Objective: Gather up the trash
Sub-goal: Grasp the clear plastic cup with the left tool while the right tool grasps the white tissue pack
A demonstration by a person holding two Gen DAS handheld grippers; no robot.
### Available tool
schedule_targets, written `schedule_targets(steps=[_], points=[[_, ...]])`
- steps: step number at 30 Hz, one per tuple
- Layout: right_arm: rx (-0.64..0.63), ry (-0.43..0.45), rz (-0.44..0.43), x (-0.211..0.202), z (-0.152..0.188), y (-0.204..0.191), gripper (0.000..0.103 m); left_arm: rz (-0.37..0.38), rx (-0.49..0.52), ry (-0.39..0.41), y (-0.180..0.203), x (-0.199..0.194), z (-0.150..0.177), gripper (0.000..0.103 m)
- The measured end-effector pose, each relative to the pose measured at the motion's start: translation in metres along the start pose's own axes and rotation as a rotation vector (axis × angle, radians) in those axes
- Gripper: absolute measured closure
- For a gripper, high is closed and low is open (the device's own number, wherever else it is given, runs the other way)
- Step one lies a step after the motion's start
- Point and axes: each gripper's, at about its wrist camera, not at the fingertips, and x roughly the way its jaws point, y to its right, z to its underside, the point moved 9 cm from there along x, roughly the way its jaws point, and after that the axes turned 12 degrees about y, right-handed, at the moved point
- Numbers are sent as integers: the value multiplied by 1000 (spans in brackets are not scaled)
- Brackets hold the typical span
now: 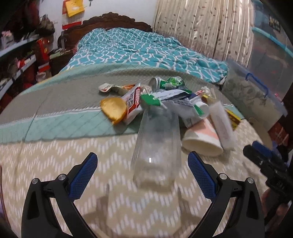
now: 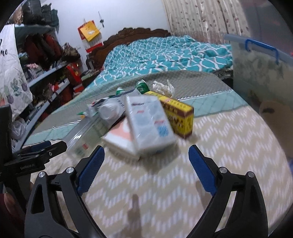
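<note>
On the bed [image 1: 55, 183], trash pile [image 1: 164, 102] w/ clear bottle [image 1: 157, 146]; left claw [image 1: 142, 175] & right claw [image 2: 146, 168] both wide, empty.

Dim indoor light, motion blur over the bed [image 1: 55, 164], soft shadows beneath, fisheye bending, dark vignetted corners.

We see a bed [image 1: 55, 128] spread with a beige zigzag cover and a quilted mint-and-grey blanket [image 1: 69, 87]; a rumpled teal patterned duvet [image 1: 137, 47] lies toward the carved dark wooden headboard [image 1: 113, 18]; behind it the wall [image 2: 128, 14] is white, with a red and yellow calendar [image 2: 90, 34] hanging; cluttered grey shelves [image 2: 45, 73] line one side; striped leaf-print curtains [image 1: 201, 27] hang opposite, beside a clear storage bin [image 2: 260, 69].
</note>
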Motion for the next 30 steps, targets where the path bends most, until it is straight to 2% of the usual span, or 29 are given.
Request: schedule_targets(steps=[5,8,9,10,11,15,17,19,21,23,25,26,28,30], points=[[55,-77,-55,42,-6,8,11,-10,-7,-75,0,37,5,9],[78,-104,-84,59,-5,9,11,19,-24,-100,2,45,11,10],[82,-124,-102,63,-1,6,18,28,-28,-102,2,45,13,25],[84,-149,-126,64,4,2,33,51,-31,-114,4,45,16,37],[81,-142,-123,60,4,1,38,48,-27,-112,2,41,17,38],[67,-86,-123,26,10,-9,38,60,-25,-93,-5,10,30,39],[54,-76,-116,2,21,-14,38,63,-5,-85,-10,-13,44,39],[37,-81,-96,-18,36,-15,38,97,9,-100,-16,-37,64,39],[19,-94,-67,-32,49,-15,38,121,12,-115,-21,-54,82,39],[-7,-116,-25,-42,64,-13,37,109,31,-104,-26,-69,91,36],[-36,-111,-1,-48,72,-14,35,75,42,-95,-31,-74,93,11],[-56,-105,17,-50,75,-14,33,62,38,-83,-33,-75,91,9],[-87,-104,32,-49,76,-16,26,42,22,-58,-34,-75,84,9],[-85,-99,15,-46,75,-18,12,19,31,-51,-33,-71,81,8]])
